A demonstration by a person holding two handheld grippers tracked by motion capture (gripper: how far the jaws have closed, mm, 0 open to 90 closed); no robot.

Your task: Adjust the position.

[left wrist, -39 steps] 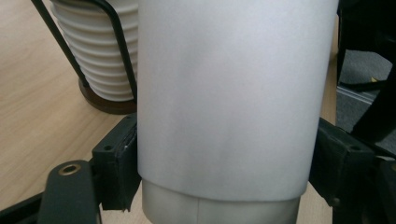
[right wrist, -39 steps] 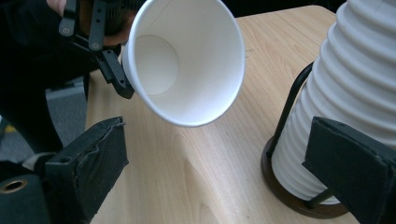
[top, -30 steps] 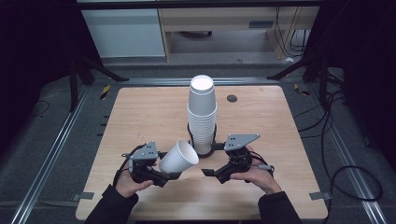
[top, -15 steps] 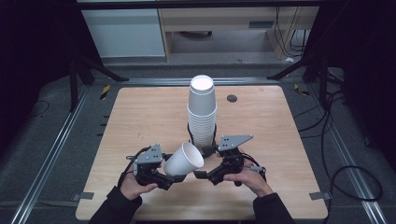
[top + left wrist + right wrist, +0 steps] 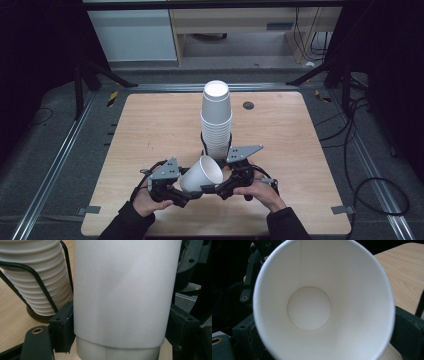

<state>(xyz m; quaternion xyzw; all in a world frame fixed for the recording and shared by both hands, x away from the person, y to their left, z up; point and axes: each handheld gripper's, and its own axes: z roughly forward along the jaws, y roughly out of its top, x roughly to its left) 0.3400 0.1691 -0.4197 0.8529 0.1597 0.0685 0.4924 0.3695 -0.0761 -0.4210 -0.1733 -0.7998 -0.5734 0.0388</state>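
Loose cup: a white paper cup (image 5: 201,175) is held on its side between the two hand-held grippers, near the table's front edge, mouth turned toward the right one.
Left hand-held gripper (image 5: 186,196): jaws are pressed against the cup's side wall near its base; in the left gripper view the wall (image 5: 125,295) is seen clamped between the two black pads.
Right hand-held gripper (image 5: 212,190): set just beside the cup's rim; in the right gripper view the cup interior (image 5: 309,308) is looked into directly. Whether its jaws pinch the rim or merely flank it cannot be told.
Cup stack (image 5: 216,120): nested white cups in a black wire holder, standing just beyond both grippers, touching neither.
Table (image 5: 150,120): pale wood.
Handling, judged: very light, thin-walled, easily dented or ovalled. The base ring is the stiffest part, so light pressure there is advised; the slick wall may slip.
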